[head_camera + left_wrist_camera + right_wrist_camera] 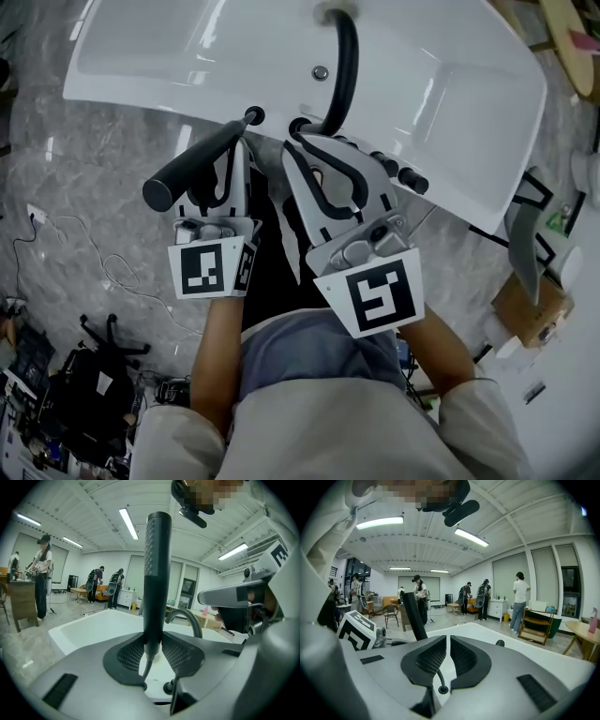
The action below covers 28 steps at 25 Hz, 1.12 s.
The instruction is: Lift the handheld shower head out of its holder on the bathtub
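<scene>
While the left gripper [236, 161] has its jaws pressed tight on the lower end of the black shower head [199, 161], the wand slants up and away from the white bathtub [450, 112], towards the person's left. From the left gripper view, the shower head [157, 573] rises straight between the ribbed pads [131, 653], and a thin hose [148, 666] drops from its base to a dark opening in the rim. The right gripper [447, 653] sits just beside it, jaws nearly together with a narrow slit between them, holding nothing.
</scene>
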Each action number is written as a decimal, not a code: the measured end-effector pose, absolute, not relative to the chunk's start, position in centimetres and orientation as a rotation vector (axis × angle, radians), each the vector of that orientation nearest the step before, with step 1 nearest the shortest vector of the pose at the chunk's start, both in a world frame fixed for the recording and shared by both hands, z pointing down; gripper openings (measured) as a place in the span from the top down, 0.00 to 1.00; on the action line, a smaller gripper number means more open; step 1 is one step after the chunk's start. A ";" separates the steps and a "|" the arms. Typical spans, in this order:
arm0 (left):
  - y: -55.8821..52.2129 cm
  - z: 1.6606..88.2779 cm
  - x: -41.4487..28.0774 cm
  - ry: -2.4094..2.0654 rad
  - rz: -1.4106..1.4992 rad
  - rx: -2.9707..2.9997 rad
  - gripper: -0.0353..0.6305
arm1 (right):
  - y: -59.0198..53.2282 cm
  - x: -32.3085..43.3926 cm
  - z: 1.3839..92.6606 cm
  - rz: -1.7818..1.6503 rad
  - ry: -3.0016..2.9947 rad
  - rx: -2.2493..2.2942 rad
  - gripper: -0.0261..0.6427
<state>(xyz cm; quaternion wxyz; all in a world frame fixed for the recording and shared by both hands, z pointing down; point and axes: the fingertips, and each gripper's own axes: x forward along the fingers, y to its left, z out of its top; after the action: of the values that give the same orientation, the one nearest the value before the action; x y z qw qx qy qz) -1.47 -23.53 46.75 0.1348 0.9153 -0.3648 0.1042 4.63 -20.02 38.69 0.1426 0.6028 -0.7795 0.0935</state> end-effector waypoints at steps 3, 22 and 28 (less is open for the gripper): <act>-23.4 45.3 -1.2 -1.039 0.297 2.663 0.76 | -20.0 5.3 37.4 0.279 -2.241 1.767 0.93; -23.4 35.3 -0.4 -0.856 0.263 2.805 0.76 | -20.6 5.2 28.1 0.225 -2.238 1.879 0.93; -23.6 31.7 -0.4 -0.717 0.268 2.868 0.76 | -20.5 3.1 26.4 0.348 -2.299 1.744 0.93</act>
<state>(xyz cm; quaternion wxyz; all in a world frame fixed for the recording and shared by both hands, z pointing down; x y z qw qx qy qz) -0.36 -23.56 31.69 0.0867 0.9625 -0.2406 0.0901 3.08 -20.50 26.36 0.1171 0.5959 -0.7855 0.1187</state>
